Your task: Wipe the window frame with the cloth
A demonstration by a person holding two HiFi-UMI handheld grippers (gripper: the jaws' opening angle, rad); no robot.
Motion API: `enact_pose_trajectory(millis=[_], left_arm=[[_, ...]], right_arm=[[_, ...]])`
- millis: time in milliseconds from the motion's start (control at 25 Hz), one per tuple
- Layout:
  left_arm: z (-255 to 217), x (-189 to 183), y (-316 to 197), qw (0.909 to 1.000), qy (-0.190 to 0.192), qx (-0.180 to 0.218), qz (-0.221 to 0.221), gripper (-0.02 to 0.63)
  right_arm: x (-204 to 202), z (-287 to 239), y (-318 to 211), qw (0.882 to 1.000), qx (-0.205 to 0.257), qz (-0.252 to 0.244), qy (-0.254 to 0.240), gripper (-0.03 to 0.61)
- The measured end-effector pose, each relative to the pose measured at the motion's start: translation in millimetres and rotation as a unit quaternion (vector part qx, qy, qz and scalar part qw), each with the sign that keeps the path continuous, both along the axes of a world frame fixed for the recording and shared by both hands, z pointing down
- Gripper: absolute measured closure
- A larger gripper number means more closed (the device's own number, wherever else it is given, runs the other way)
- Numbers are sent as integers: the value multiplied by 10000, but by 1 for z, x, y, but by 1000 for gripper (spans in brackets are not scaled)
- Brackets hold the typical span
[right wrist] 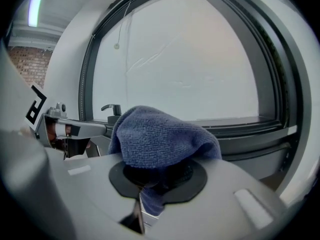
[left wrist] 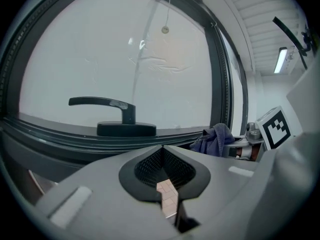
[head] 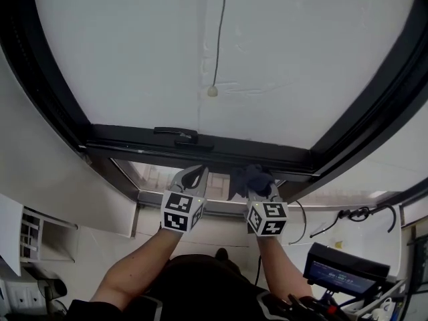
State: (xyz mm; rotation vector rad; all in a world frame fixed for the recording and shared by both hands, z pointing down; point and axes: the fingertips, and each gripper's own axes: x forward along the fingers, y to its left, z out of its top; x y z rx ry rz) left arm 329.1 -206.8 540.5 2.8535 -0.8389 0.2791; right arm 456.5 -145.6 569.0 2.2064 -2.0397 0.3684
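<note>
My right gripper [right wrist: 152,179] has its jaws clamped on the blue cloth [right wrist: 160,134], which bunches up over the tips. In the head view the cloth [head: 251,177] sits against the dark lower rail of the window frame [head: 140,141], to the right of the window handle [head: 175,134]. My left gripper [left wrist: 162,151] has its jaws pressed together with nothing between them, and it hangs just beside the right one, below the handle [left wrist: 107,104]. A pull cord's bead [head: 212,91] hangs in front of the pane.
</note>
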Motion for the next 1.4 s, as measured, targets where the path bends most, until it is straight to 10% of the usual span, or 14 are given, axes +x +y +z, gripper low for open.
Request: enact_pose_trajectory(millis=[1400], left_arm=[[-1, -171, -82, 9963, 91, 52, -852, 620]], right_arm=[[-170, -5, -94, 9966, -139, -758, -297, 528]])
